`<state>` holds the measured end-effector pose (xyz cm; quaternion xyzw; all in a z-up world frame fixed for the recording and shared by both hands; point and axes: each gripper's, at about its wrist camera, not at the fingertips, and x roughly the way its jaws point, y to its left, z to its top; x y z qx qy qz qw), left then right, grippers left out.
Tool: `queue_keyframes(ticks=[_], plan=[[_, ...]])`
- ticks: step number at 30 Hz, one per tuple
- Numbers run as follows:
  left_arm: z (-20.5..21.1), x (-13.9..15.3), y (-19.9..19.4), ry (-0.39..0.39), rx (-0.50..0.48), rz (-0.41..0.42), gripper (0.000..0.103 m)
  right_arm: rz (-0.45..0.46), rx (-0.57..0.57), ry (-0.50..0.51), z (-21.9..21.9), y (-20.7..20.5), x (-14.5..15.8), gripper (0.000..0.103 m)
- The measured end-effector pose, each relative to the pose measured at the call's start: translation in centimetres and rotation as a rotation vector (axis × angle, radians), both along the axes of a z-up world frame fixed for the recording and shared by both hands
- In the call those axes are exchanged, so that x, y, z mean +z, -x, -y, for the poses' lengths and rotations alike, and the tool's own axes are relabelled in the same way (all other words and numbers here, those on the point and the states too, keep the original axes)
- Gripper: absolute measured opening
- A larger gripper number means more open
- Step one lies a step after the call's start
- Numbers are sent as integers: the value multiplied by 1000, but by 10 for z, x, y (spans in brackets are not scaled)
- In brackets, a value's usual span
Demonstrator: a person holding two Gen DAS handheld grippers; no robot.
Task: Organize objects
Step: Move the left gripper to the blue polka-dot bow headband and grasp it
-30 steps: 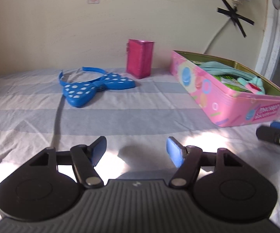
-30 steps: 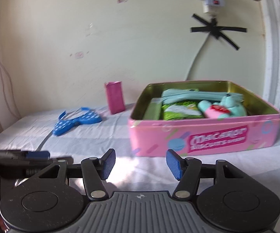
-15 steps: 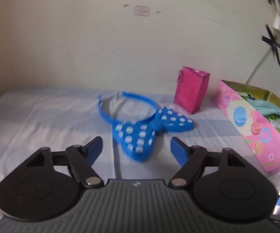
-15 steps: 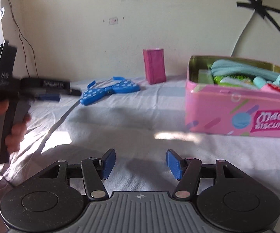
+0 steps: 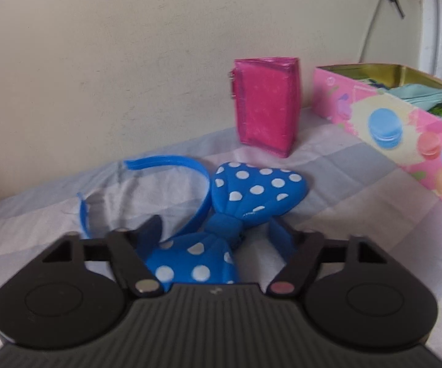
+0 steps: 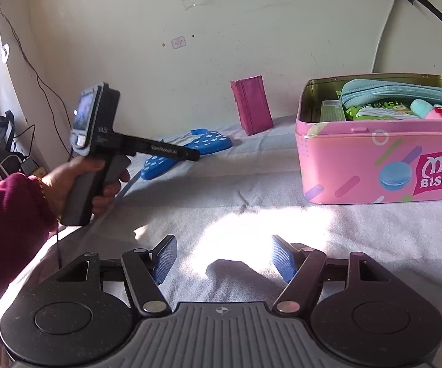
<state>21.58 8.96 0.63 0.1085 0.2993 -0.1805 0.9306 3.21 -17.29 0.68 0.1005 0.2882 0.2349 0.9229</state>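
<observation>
The left tool (image 5: 218,233) is spread wide, straddling the knot of a blue polka-dot bow headband (image 5: 251,193) lying on the bed sheet (image 5: 359,202). It appears not yet pinched, though the view is blurry. The bow's long axis runs away, toward the pink tin (image 5: 405,132). The right tool (image 6: 224,259) rests released, farther off.

Striped bedsheet (image 5: 359,184), grey and white, sunlit near the front. Lying on it: blue dotted bow headband (image 5: 251,190), pink pouch (image 5: 267,107) upright by the wall, open pink tin (image 6: 374,159).
</observation>
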Motion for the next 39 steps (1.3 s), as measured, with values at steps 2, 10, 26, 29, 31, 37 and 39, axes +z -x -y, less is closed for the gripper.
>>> queue_keyframes(ticks=[2, 10, 26, 29, 31, 37, 39], plan=[[3, 3, 5, 3, -34, -13, 50, -5, -2, -19, 3, 0, 0, 61], [12, 6, 109, 0, -364, -18, 49, 24, -26, -74, 16, 3, 6, 58], [-38, 39, 221, 308, 5, -135, 79, 120, 198, 121, 13, 29, 25, 60], [-29, 38, 234, 349, 70, -146, 79, 125, 249, 207, 5, 21, 22, 60], [-14, 39, 243, 297, 77, -110, 81, 119, 297, 250, -1, 18, 19, 60], [19, 19, 249, 113, 105, -104, 83, 150, 401, 337, -19, 12, 15, 61], [24, 9, 243, 57, 138, -112, 83, 151, 419, 353, -24, 9, 12, 61]])
